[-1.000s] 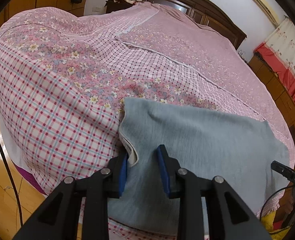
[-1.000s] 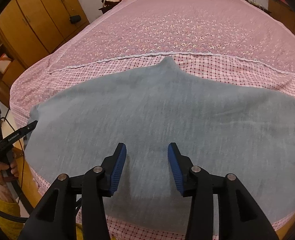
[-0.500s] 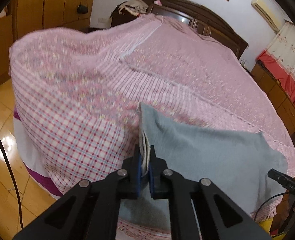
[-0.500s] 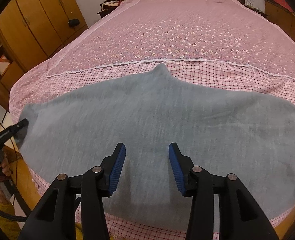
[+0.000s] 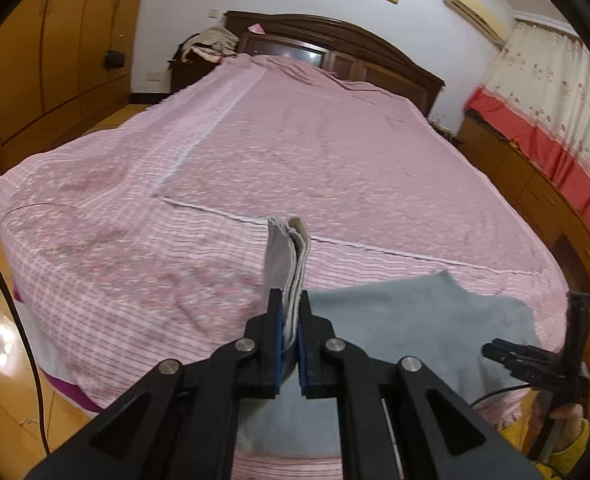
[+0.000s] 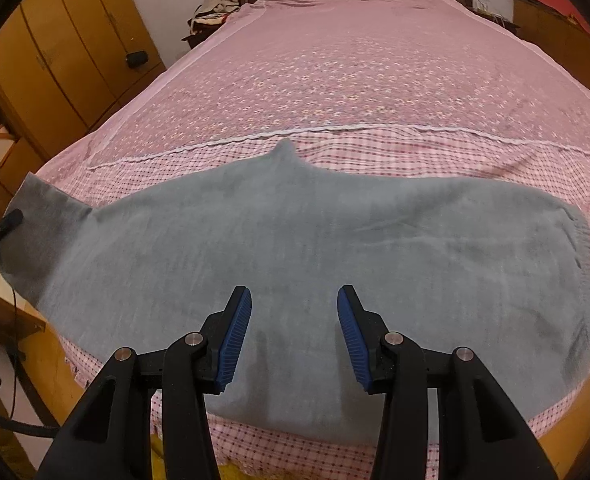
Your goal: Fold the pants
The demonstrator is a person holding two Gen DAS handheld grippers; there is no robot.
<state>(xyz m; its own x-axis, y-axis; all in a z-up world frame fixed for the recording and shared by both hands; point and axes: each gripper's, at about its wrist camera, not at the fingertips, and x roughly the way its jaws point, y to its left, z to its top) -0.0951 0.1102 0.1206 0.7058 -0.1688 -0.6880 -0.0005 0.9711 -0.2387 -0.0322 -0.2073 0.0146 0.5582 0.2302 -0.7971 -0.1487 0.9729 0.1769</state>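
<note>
We work at a wide bed under a pink patterned cover, wardrobes along the wall. The grey pants lie flat across its near edge, already doubled leg on leg, so they make one long strip ready to fold lengthwise. Our left tongs are clamped on the layered edge at one end, lifting it upright, likely to carry it over toward the other end. Our right tongs hover wide apart above the middle, gripping nothing, perhaps to pin the fold line.
</note>
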